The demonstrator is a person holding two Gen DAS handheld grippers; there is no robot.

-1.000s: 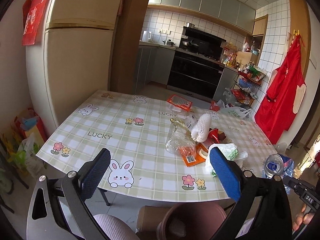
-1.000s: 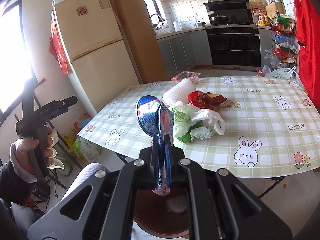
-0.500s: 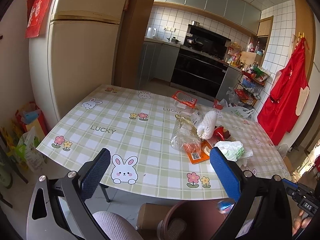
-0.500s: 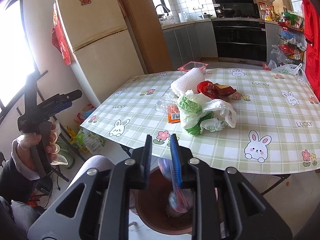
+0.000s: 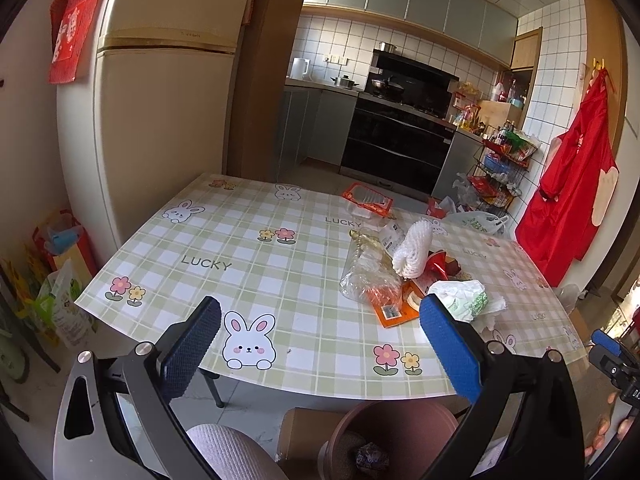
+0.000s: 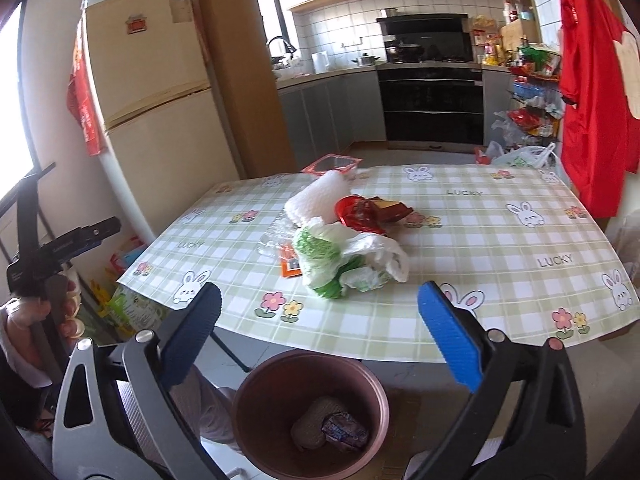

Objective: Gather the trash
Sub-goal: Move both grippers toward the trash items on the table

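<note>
A brown bin (image 6: 310, 412) stands on the floor below the table's near edge, also low in the left wrist view (image 5: 394, 438). A crumpled blue wrapper (image 6: 345, 432) lies inside it. My right gripper (image 6: 318, 312) is open and empty above the bin. My left gripper (image 5: 320, 328) is open and empty before the table edge. Trash lies on the checked table (image 6: 480, 240): a white-green plastic bag (image 6: 340, 258), white foam net (image 6: 318, 196), red wrapper (image 6: 360, 208), orange packet (image 5: 394, 310), clear plastic bag (image 5: 366, 272) and an orange-rimmed tray (image 5: 367, 199).
A cream fridge (image 5: 160, 120) stands left of the table. A red apron (image 5: 568, 208) hangs at the right. A wire rack (image 5: 500, 168) and floor bags sit behind the table. A padded stool (image 5: 228, 452) is beside the bin.
My right gripper opened and let the blue wrapper fall into the bin. Both grippers tilted up slightly, showing more of the table. The left gripper stayed open.
</note>
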